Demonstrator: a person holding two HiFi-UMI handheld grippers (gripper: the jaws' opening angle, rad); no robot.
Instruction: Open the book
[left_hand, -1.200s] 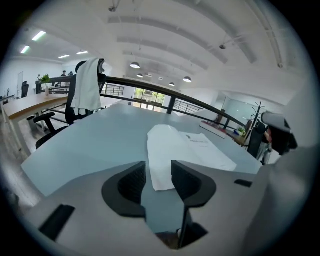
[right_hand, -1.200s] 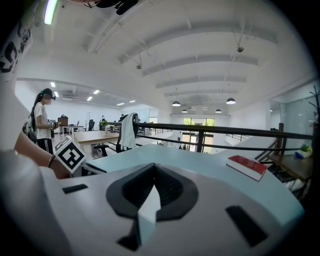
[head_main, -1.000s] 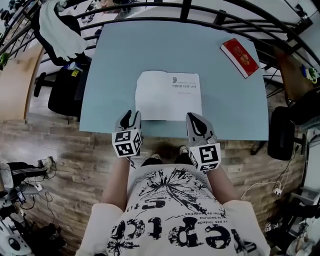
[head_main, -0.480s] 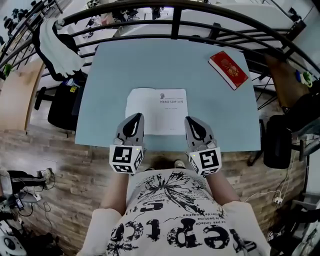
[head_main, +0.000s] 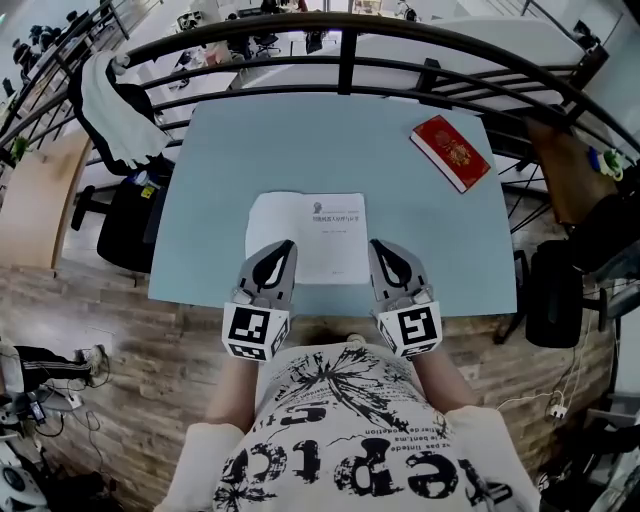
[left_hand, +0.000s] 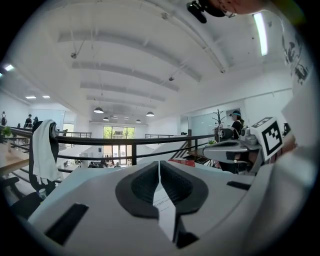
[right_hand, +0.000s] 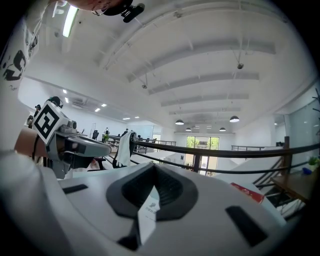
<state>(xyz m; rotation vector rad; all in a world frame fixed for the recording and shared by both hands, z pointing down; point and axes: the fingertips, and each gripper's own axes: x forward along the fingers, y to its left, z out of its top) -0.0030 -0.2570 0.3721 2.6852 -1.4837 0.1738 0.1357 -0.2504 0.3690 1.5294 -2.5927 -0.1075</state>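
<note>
1. The book (head_main: 308, 232) lies flat on the pale blue table (head_main: 300, 140). It sits midway across the table and closer to the edge nearest the person than to the far edge.
2. Its upward face is white, with a small block of dark print near the far right corner. Whether that face is a cover or an inner page cannot be told.
3. The left gripper (head_main: 286, 244) is held over the book's near left corner. Its jaws are pressed together with nothing gripped. In the left gripper view, only a thin sliver of the printed white face shows through the slit below the pads.
4. The right gripper (head_main: 375, 243) is over the book's near right corner. Its jaws are likewise clenched together and empty, and the same kind of white sliver shows through the slit.
5. Both grippers point away from the person and lie roughly parallel, with the width of the book between them. Whether either tip touches the paper cannot be told.
6. A red book (head_main: 452, 152) lies at an angle near the table's far right corner, well apart from the white one.
7. A black railing (head_main: 345, 60) curves past the far edge of the table. A white cloth (head_main: 112, 95) is draped near the far left corner, above a black chair (head_main: 125, 215).
8. The person's white shirt (head_main: 345, 440) with black print fills the bottom of the head view. A wood-plank floor (head_main: 90, 290) lies to either side of it.
</note>
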